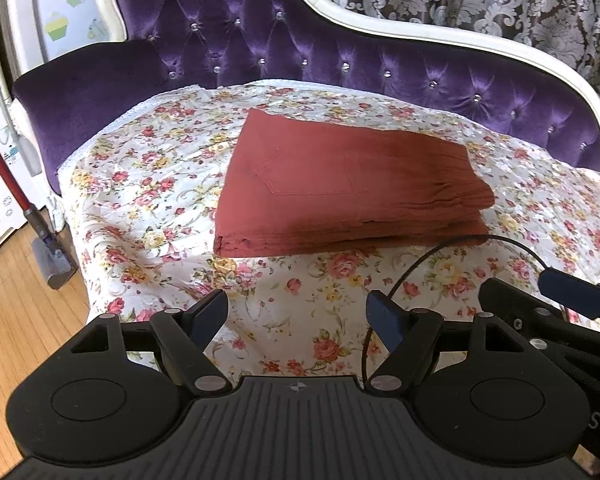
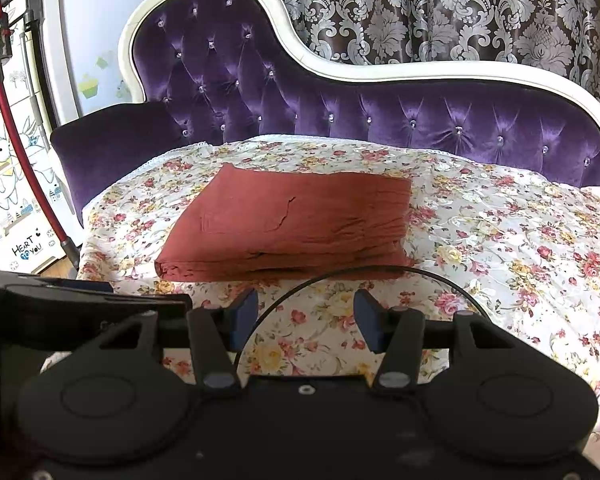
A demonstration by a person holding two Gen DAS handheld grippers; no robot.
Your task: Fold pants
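The rust-red pants (image 1: 340, 184) (image 2: 292, 224) lie folded into a thick rectangular stack on the floral sheet (image 1: 148, 184) (image 2: 520, 248), a back pocket facing up. My left gripper (image 1: 296, 316) hovers open over the sheet, short of the stack's near edge, with nothing between its fingers. My right gripper (image 2: 306, 316) is likewise open and empty just in front of the stack. Part of the right gripper (image 1: 572, 296) shows at the right edge of the left wrist view, and part of the left gripper (image 2: 60, 288) shows at the left edge of the right wrist view.
A black cable (image 1: 440, 256) (image 2: 340, 276) arcs over the sheet between the grippers and the pants. A purple tufted sofa back (image 1: 300, 40) (image 2: 340, 112) with a white frame rises behind. A red vacuum stick (image 1: 16, 192) (image 2: 32, 184) leans at the left, over wood floor (image 1: 20, 320).
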